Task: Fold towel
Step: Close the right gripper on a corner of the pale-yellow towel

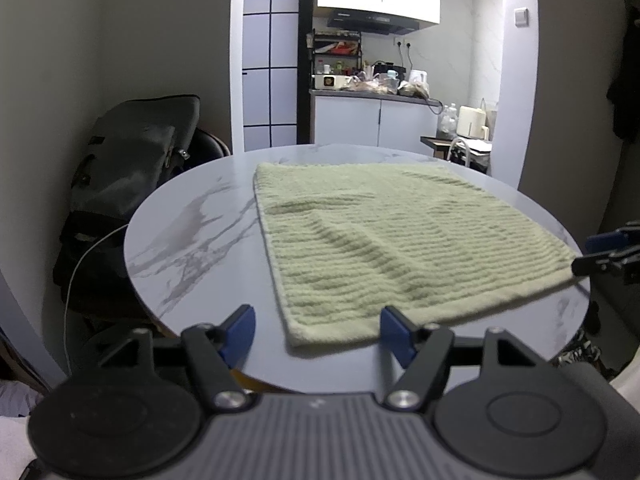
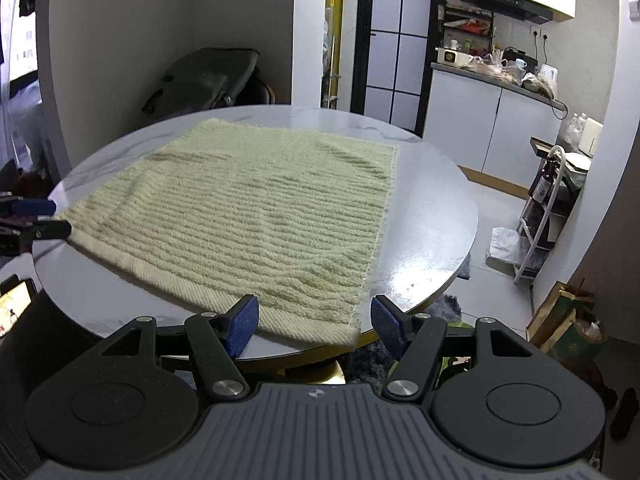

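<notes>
**Towel flat on the round table, both grippers spread at its near corners**

The round marble table (image 1: 192, 232) fills most of what you see, with a kitchen counter (image 1: 372, 96) behind it and a dark bag (image 1: 136, 152) slumped against the wall to its left. The pale green towel (image 1: 384, 240) lies spread out in a single layer on the tabletop (a few soft ripples run across the middle), its near hem close to the table's edge.

Your left gripper (image 1: 318, 330) sits at the towel's near left corner with its jaws wide apart, holding nothing; the corner lies between the blue pads (image 1: 240, 330). Your right gripper (image 2: 314, 320) is the same at the near right corner, jaws wide apart and empty, with the towel's corner between its pads (image 2: 242, 320), just at the table's rim.
</notes>
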